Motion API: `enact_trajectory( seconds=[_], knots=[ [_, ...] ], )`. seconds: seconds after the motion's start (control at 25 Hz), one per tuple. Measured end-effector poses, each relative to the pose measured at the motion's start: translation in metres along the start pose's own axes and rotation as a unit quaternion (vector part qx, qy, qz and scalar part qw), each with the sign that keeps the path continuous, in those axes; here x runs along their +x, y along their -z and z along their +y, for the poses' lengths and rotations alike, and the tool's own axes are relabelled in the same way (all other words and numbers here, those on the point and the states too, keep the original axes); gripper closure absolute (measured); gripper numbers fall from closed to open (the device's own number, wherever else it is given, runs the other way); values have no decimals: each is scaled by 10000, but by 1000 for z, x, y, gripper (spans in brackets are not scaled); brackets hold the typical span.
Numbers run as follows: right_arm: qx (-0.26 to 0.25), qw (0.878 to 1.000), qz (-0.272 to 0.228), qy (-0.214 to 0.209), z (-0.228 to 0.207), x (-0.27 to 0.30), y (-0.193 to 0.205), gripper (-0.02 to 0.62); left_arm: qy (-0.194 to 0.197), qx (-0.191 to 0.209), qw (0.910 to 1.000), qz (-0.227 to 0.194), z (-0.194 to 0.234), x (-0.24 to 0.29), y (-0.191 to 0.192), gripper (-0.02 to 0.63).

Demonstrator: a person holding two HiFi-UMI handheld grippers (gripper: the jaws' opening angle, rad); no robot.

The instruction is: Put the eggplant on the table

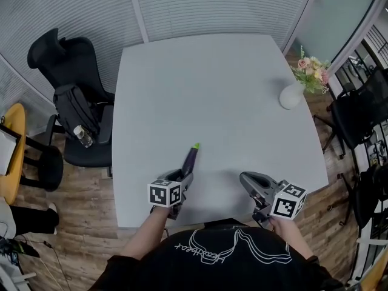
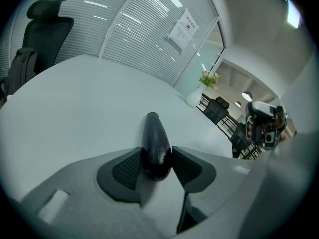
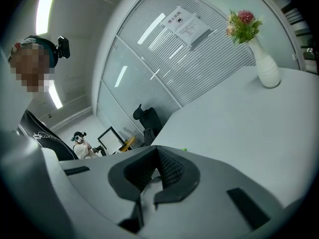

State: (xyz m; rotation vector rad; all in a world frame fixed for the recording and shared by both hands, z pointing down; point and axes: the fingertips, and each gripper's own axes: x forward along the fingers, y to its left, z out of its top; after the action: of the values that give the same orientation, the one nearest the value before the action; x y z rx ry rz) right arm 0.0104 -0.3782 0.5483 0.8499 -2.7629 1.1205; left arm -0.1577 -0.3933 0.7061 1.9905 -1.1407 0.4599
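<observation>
We are pinching the eggplant in the left gripper, angling it down toward the table for placement, with the right gripper idling pressed together.

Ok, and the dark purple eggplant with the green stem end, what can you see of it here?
The dark purple eggplant is slim, glossy and smooth, with a bright green stem end pointing away from the person. Its rounded butt is clamped between the black ribbed pads of the left gripper. It slants over the near part of the pale grey table; whether its tip touches the top cannot be told.
</observation>
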Motion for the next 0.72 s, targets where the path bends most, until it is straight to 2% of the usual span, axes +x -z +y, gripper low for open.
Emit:
enact_trajectory(
  seconds=[0.24, 0.48, 0.72],
  knots=[
    [9, 10000, -12, -53, 3, -3, 3, 586, -14, -100, 9999, -33, 0, 0, 2, 400],
    [-39, 10000, 7, -53, 11, -7, 6, 586, -48, -35, 9999, -117, -3, -10, 1, 371],
    [-120, 9998, -29, -172, 27, -10, 9, 586, -96, -3, 9991, -405, -9, -35, -8, 368]
  ],
)
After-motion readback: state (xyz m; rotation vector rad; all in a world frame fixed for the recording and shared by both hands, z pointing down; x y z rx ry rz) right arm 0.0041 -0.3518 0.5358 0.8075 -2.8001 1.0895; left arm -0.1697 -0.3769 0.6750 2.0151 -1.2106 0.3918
